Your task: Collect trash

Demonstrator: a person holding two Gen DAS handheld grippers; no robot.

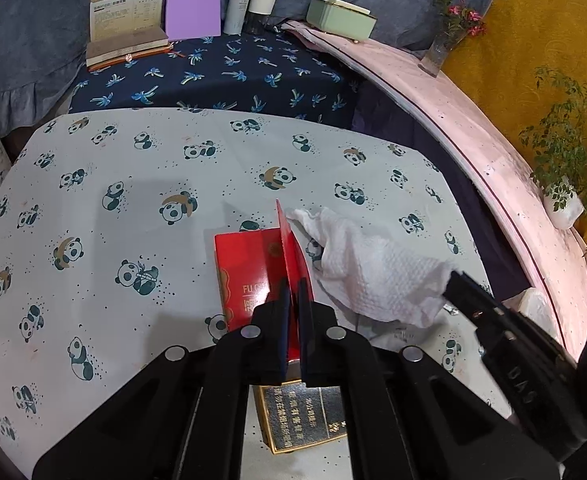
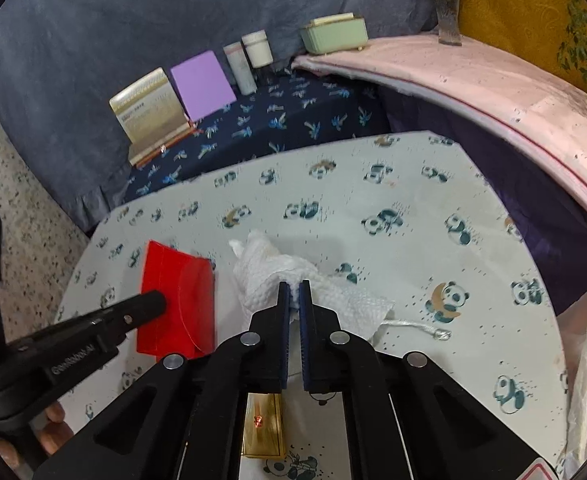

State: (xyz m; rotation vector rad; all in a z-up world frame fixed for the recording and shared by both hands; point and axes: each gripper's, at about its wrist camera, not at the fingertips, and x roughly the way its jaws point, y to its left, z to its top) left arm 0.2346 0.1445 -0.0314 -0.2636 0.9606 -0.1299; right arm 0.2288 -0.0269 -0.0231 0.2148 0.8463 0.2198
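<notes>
While panda-print tablecloth (image 1: 133,184) lay beneath, my left gripper (image 1: 292,284) pinched shut on red carton flap (image 1: 289,248); my right gripper (image 2: 293,286) clamped crumpled paper towel (image 2: 269,268) just beside it.

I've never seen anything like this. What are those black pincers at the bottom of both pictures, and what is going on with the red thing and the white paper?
No robot here: a person holds a two-finger grabber in each hand, and each grabber carries a wide-angle camera looking along its fingers. That is why the pictures bulge. One picture comes from the left gripper, the other from the right gripper.

Both work over a table with a panda-print cloth. The left gripper is shut on the raised flap of a red packet. The right gripper is shut on a crumpled white paper towel. Each gripper also shows from the side in the other's picture.

A gold box lies nearer the person. Further back stand books, jars and a green box, not being touched.
</notes>
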